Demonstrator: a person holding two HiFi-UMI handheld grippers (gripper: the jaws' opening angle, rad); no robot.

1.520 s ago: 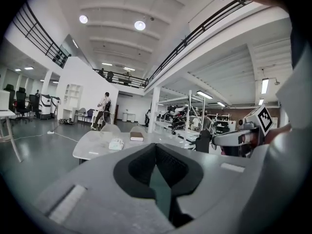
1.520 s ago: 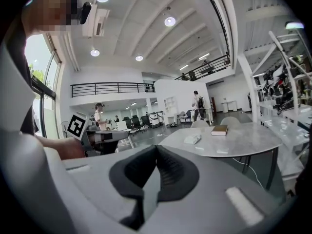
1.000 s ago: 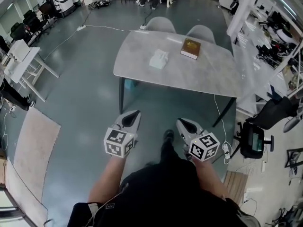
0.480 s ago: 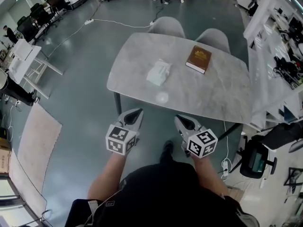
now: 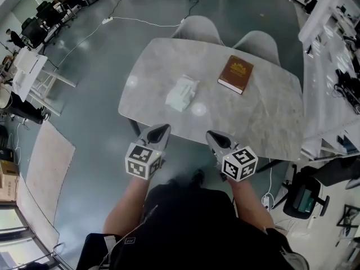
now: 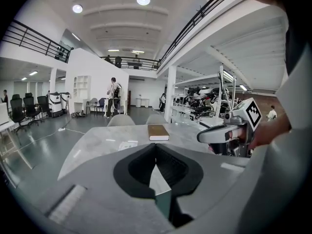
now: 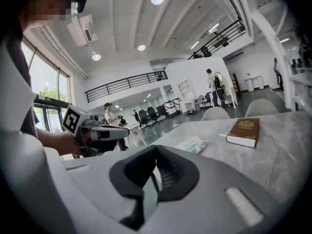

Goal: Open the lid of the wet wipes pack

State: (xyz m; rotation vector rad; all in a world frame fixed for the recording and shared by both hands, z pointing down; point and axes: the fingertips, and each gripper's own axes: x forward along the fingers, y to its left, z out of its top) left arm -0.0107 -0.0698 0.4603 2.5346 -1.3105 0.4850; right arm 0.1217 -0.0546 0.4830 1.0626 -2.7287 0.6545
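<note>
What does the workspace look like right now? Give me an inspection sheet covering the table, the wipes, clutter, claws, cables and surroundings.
Surface: grey marbled table, mostly bare.
Job's things: wet wipes pack lying flat left of centre; lid state too small to tell.
Clutter: brown book to the right of the pack, apart from it.
Grippers: left claw and right claw both shut and empty, at the table's near edge, short of the pack.
Cables: white cable on the floor beyond the table.
Surroundings: two grey chairs at the far side; shelving on the right; black office chair lower right.
</note>
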